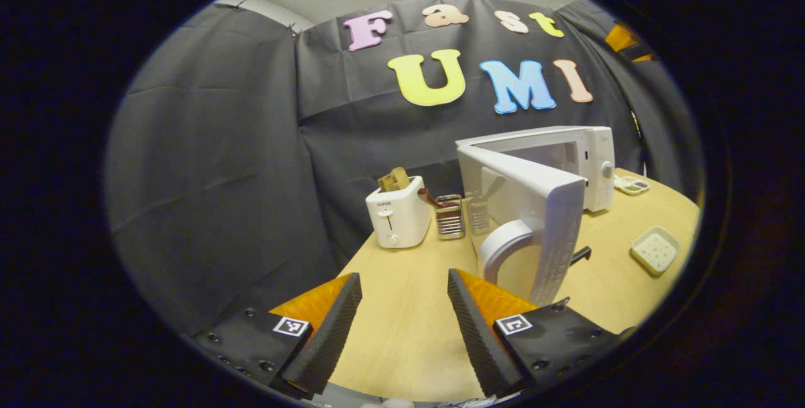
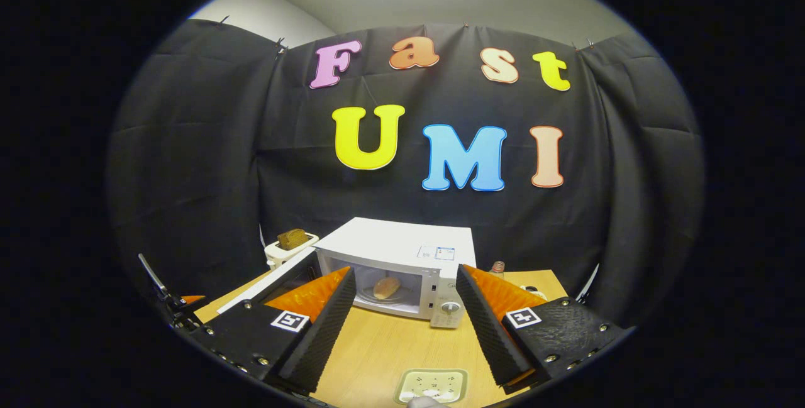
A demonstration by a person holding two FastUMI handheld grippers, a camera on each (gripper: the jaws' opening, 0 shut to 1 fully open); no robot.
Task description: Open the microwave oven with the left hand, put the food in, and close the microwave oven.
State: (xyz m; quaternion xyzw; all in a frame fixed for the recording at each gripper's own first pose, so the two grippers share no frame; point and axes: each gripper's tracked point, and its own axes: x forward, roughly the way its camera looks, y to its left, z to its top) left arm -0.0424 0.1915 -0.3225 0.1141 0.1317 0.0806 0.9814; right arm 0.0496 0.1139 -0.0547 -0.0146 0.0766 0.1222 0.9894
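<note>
Left gripper view: left gripper (image 1: 402, 320) spread wide, nothing between its fingers, bare table (image 1: 402, 332) under the gap. Ahead and slightly left, a toaster (image 1: 399, 212) with bread in its slot. Just right of it, a small rack (image 1: 450, 216); contents hard to make out. Ahead right, just past the right finger, the microwave door (image 1: 534, 226) stands swung open, edge-on, hiding most of the cavity of the microwave (image 1: 566, 159). Far right, a small square tray (image 1: 655, 249).

Right gripper view: right gripper (image 2: 402, 326) also wide open and empty. Between its fingers, straight ahead, the microwave (image 2: 402, 257) with the food (image 2: 386, 287), a bread roll, inside. Tray (image 2: 431, 385) just below the gap, cut off by the view's edge.
</note>
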